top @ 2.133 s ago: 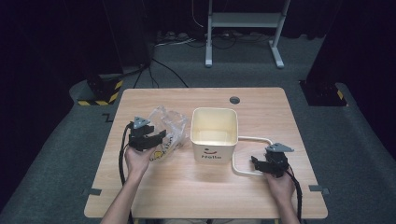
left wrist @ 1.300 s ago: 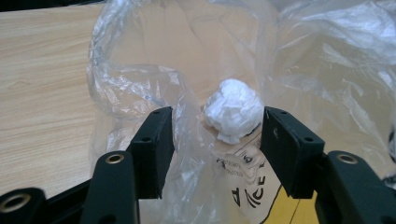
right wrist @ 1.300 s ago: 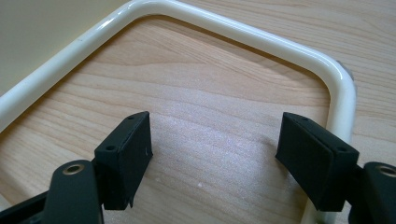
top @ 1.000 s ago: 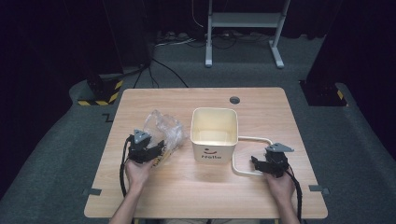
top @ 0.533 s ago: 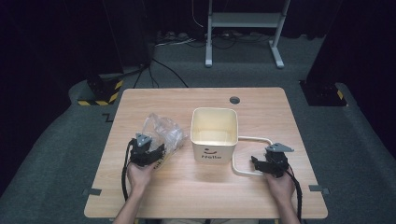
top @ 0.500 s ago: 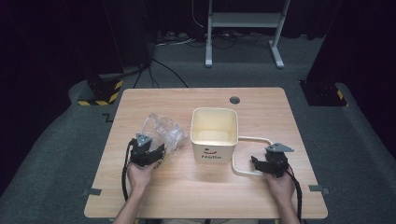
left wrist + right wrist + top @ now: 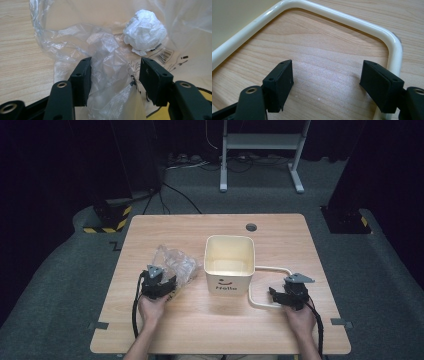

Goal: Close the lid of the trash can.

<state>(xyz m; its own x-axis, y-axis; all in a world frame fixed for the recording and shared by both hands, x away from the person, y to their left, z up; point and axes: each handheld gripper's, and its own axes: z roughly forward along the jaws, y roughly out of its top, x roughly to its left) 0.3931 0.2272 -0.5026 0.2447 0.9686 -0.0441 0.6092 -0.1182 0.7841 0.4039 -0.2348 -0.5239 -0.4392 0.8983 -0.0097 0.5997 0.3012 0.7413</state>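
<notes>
A crumpled clear plastic bag [image 7: 176, 262] lies on the wooden table [image 7: 300, 245], left of a cream bin [image 7: 228, 266] marked with a smiley. In the left gripper view a white paper ball [image 7: 145, 33] and a barcode label [image 7: 165, 53] show through the bag. My left gripper [image 7: 168, 280] sits low at the bag's near edge. Its jaws [image 7: 115, 63] are open, with bunched plastic [image 7: 110, 65] between them. My right gripper [image 7: 274, 294] is open over bare wood inside the loop of the bin's handle [image 7: 270, 269], which lies flat. The handle's bar [image 7: 395, 52] runs beside the right pad [image 7: 378, 83].
A round cable hole [image 7: 251, 227] sits near the table's far edge. Black cables trail from both grippers toward the person's forearms at the near edge. A metal stand [image 7: 260, 150] and dark floor lie beyond the table.
My left gripper has sunk a little and drawn toward the person, down to the bag's near edge. The right gripper, bin and handle have stayed put.
</notes>
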